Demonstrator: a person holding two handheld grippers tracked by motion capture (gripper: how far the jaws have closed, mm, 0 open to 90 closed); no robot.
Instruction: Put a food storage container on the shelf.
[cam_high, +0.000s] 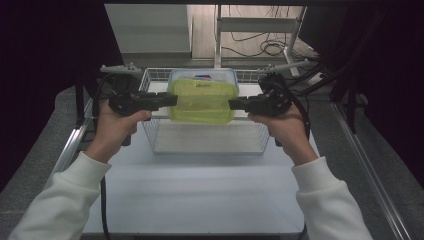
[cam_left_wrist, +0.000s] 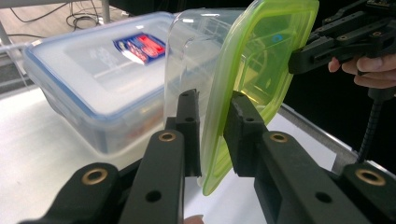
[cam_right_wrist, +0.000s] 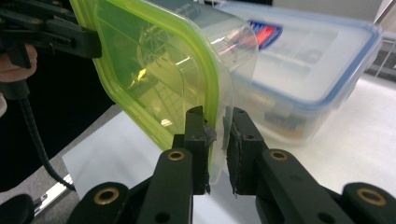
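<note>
A white table carries a wire basket at its far middle; a blue-rimmed box sits beyond it.

- A red, blue and white label sits on the lid of the blue-rimmed container, at the far side of the table; its print is too small and blurred to read.
- No other writing is legible.
</note>
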